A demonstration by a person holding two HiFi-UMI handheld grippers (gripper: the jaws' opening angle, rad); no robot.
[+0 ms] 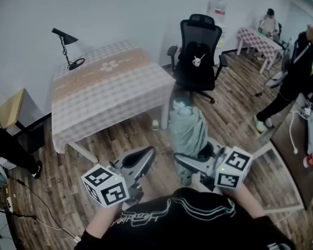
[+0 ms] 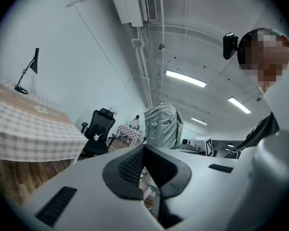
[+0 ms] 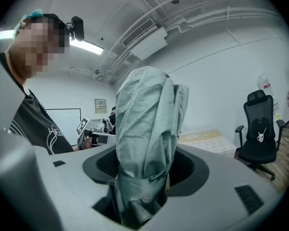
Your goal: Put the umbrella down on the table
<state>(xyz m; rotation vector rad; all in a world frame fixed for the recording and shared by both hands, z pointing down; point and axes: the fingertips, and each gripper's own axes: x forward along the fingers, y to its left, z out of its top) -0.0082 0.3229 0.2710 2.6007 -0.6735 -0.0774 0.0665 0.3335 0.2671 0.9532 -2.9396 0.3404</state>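
Observation:
A folded pale green umbrella (image 1: 188, 129) stands upright in my right gripper (image 1: 185, 163), which is shut on its lower part, over the wooden floor. In the right gripper view the umbrella (image 3: 147, 138) fills the gap between the jaws. My left gripper (image 1: 143, 158) hovers just left of it, shut with nothing in it; its pads (image 2: 132, 167) meet at the tip. The table (image 1: 104, 87) with a checked cloth lies ahead to the left, beyond both grippers. From the left gripper view the umbrella (image 2: 161, 124) rises just past the jaws.
A black desk lamp (image 1: 68, 48) stands at the table's far left corner. A black office chair (image 1: 198, 56) sits right of the table. A person (image 1: 297, 72) stands at the right beside a dark counter (image 1: 297, 150), and another sits at a far table (image 1: 258, 38).

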